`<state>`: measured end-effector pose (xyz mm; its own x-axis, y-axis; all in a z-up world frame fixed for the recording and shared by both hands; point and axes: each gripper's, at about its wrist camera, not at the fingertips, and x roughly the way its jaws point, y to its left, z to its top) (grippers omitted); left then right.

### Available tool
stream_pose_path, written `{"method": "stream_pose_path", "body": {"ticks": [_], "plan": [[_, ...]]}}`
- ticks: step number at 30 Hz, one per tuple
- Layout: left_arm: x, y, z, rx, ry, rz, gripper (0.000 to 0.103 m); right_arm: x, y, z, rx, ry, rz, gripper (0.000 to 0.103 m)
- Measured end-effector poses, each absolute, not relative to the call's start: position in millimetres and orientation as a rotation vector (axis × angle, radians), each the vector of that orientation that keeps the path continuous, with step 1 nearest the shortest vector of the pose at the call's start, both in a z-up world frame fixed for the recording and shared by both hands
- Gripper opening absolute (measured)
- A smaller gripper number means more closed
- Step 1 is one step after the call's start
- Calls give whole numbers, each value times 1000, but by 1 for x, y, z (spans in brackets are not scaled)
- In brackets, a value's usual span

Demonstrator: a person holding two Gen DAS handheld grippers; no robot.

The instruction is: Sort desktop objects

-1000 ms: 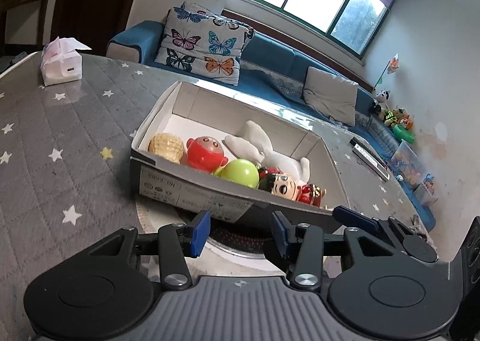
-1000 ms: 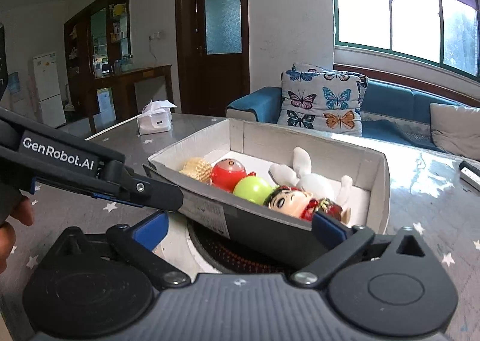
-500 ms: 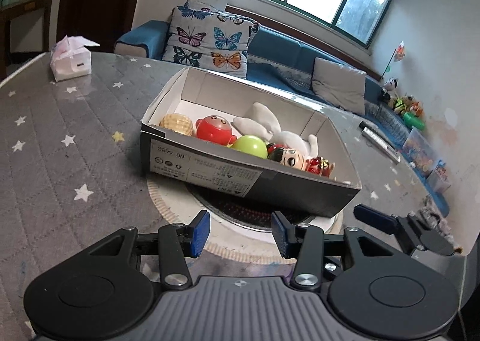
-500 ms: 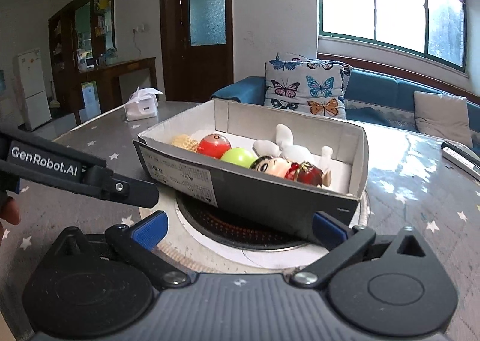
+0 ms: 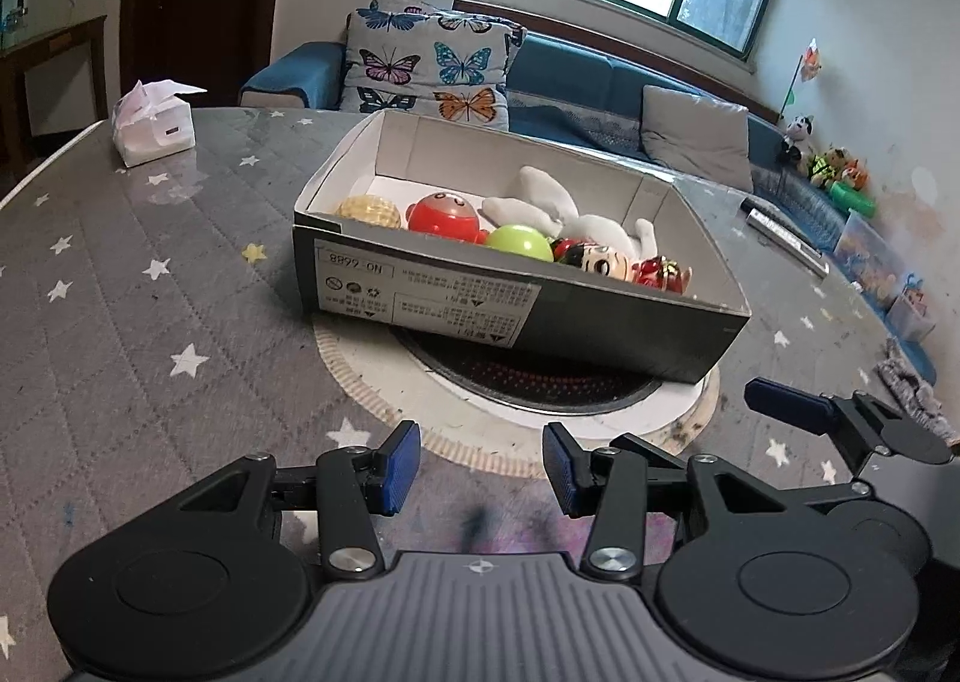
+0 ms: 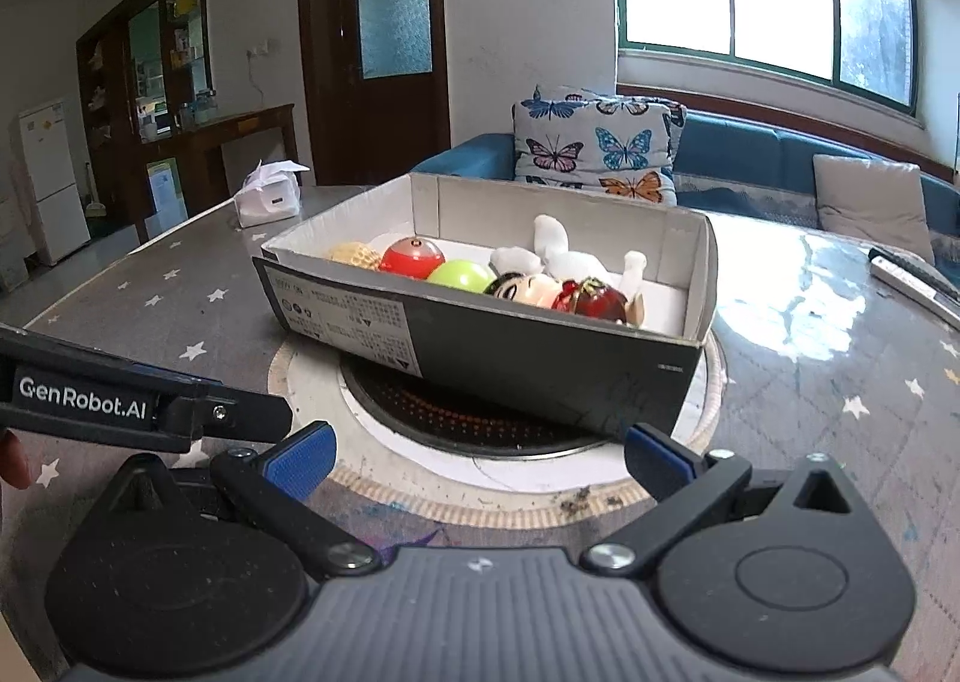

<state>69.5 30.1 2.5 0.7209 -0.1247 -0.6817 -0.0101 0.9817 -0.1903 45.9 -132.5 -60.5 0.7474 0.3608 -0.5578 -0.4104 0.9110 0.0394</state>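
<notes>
A dark cardboard box (image 5: 600, 322) (image 6: 540, 358) rests on the table over a round hob. It holds a beige textured ball (image 5: 367, 212), a red round toy (image 5: 441, 214), a green ball (image 5: 519, 243), a white plush (image 5: 558, 208) and a doll in red (image 5: 624, 265). The same toys show in the right wrist view, with the doll (image 6: 564, 292) nearest. My left gripper (image 5: 478, 467) is open and empty, short of the box's near wall. My right gripper (image 6: 477, 454) is open wide and empty, also short of the box.
A white tissue pack (image 5: 153, 130) sits at the table's far left. A remote control (image 6: 912, 280) lies at the far right. The round hob (image 5: 528, 382) with a white ring is set in the grey star-patterned tablecloth (image 5: 120, 322). A blue sofa (image 5: 600, 82) stands behind the table.
Both grippers have drawn back from the box, which now sits farther away on the hob. Both stayed open.
</notes>
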Motion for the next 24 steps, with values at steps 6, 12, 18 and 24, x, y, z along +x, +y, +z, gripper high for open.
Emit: {"method": "stream_pose_path", "body": {"ticks": [6, 12, 18, 24], "plan": [[66, 30, 2, -149, 747, -29, 48, 45, -134, -61, -90, 595, 407, 103], [66, 30, 0, -140, 745, -18, 48, 44, -137, -65, -83, 607, 402, 103], [65, 26, -3, -88, 742, 20, 48, 44, -138, -67, -77, 615, 402, 103], [65, 23, -3, -67, 729, 26, 48, 44, -137, -69, -73, 620, 400, 103]]}}
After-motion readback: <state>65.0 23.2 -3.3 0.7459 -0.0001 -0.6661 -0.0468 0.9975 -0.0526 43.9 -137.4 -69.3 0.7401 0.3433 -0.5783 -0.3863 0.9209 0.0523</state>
